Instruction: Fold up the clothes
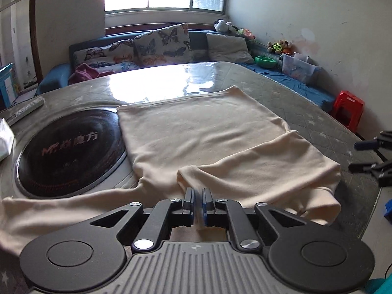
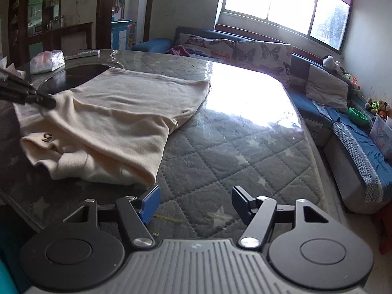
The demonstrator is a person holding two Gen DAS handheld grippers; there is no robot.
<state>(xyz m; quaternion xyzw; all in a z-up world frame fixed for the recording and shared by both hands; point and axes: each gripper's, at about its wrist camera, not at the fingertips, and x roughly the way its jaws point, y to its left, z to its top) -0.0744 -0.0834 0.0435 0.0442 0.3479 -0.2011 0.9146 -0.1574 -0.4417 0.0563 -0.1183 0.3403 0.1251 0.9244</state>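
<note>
A cream long-sleeved top lies spread on the table, its right side folded over toward the middle. It also shows in the right wrist view. My left gripper is shut on a fold of the cream top at its near edge; a strip of cloth shows between the pads. A sleeve trails to the near left. My right gripper is open and empty, above the quilted table cover to the right of the garment. It also shows at the right edge of the left wrist view.
The table has a grey quilted cover under glossy plastic. A black round inset cooktop sits left of the garment. Tissue packs lie at the far left. A blue sofa with cushions runs behind and right; a red stool stands beside it.
</note>
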